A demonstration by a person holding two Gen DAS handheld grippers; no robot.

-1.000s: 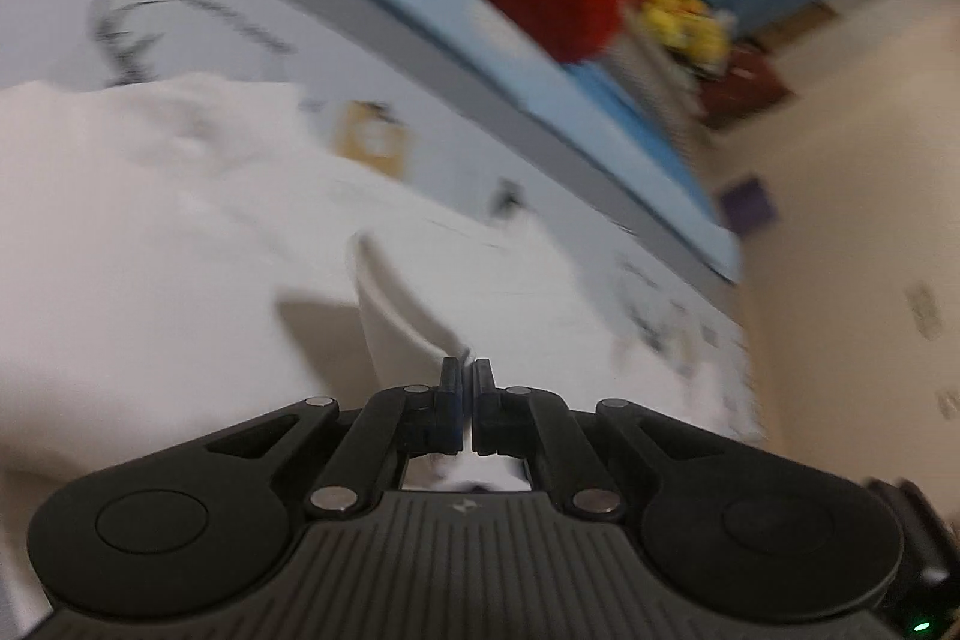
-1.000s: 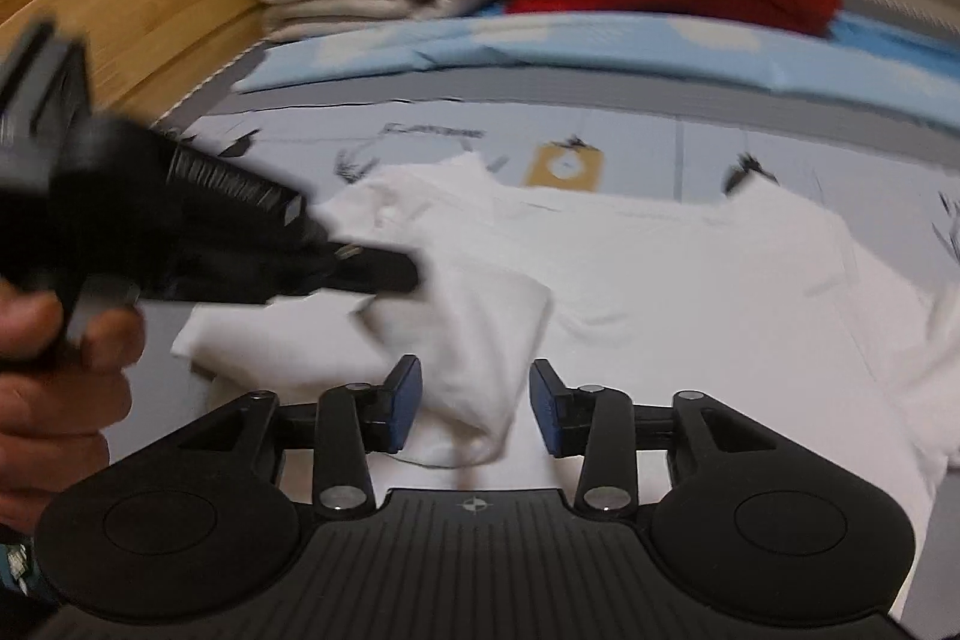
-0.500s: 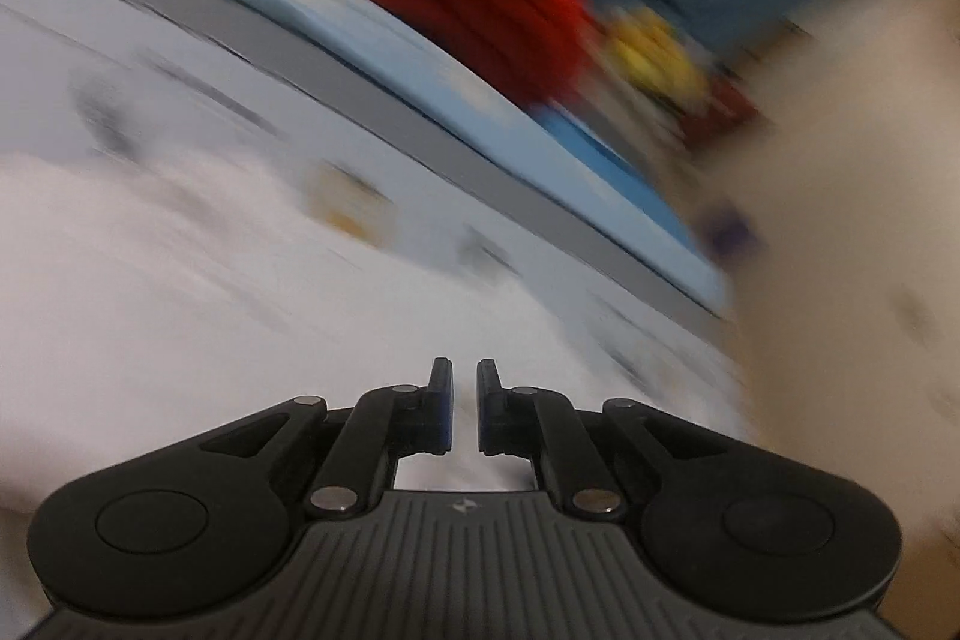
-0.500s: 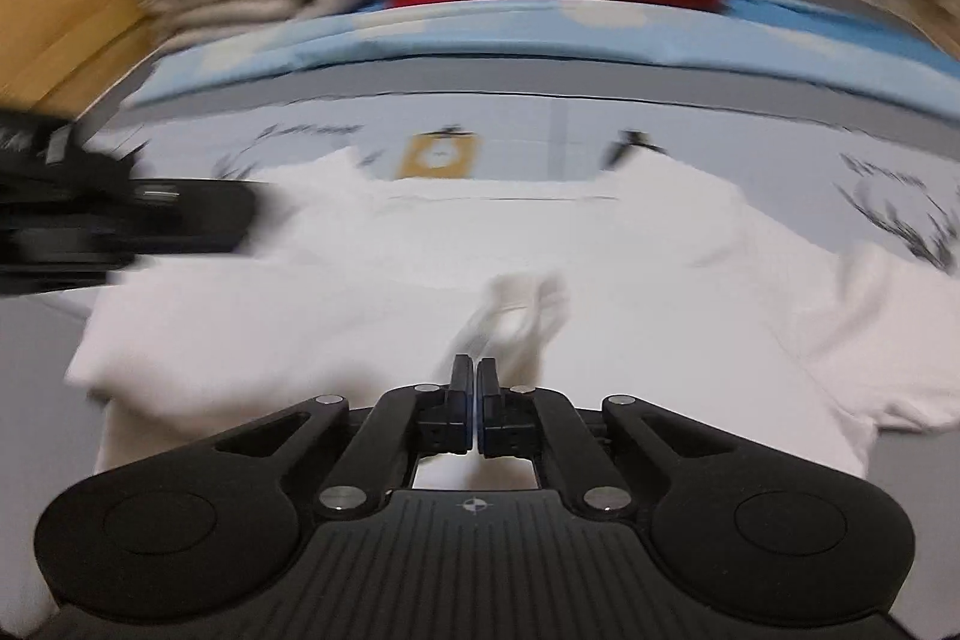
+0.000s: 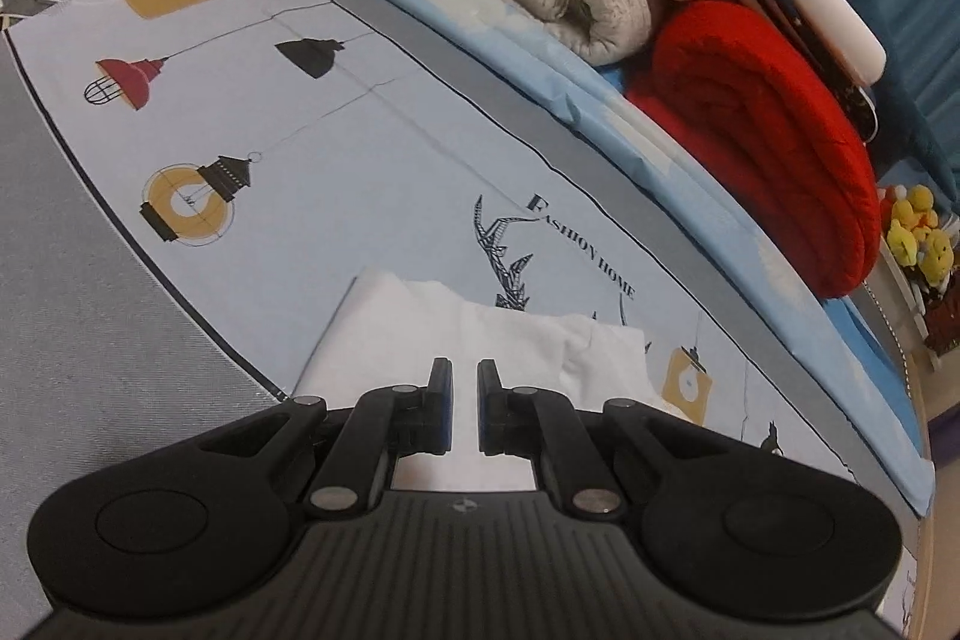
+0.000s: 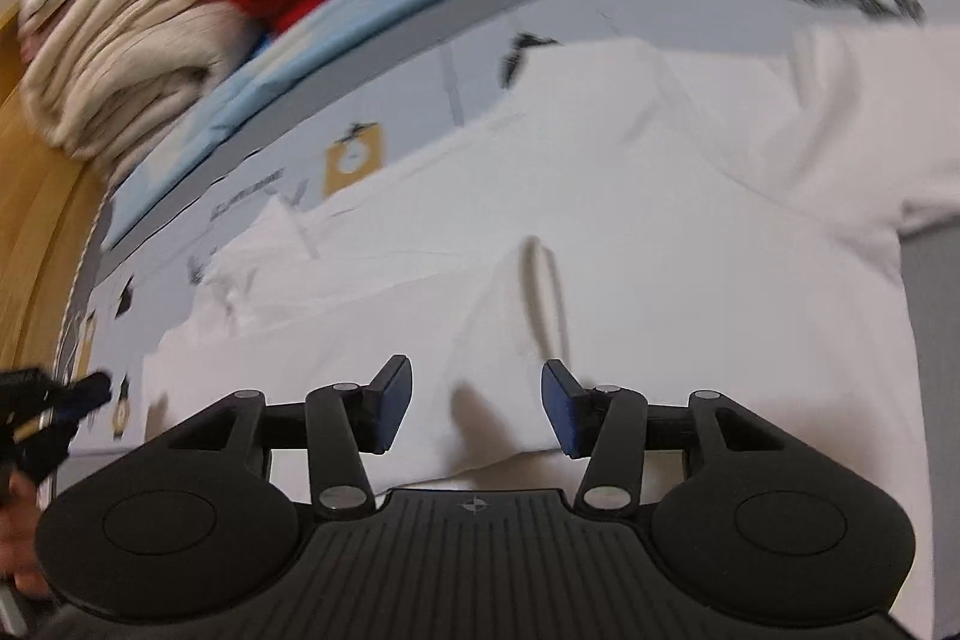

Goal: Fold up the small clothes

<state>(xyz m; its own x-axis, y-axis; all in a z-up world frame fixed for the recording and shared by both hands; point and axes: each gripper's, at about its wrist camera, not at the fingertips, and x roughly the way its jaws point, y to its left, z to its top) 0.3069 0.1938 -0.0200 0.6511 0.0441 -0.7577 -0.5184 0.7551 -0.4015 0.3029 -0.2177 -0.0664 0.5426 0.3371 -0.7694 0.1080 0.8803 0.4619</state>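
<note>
Right gripper (image 6: 477, 403) spread above white shirt (image 6: 660, 232); left gripper (image 5: 465, 403) narrowly parted, empty.

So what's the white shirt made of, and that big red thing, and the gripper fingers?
The white shirt looks like thin, soft cotton-type cloth: matte, and it creases and lies limp. The red blanket seems thick fleece or knit: fuzzy and folded into fat rolls. The right gripper looks like hard black plastic, ribbed on its body, and its fingers carry blue pads, possibly rubber.

Home bedroom, printed bedsheet (image 5: 372, 148), folded blankets (image 5: 774, 130), plush toys (image 5: 915, 235), wooden bedframe (image 6: 36, 196)
</note>
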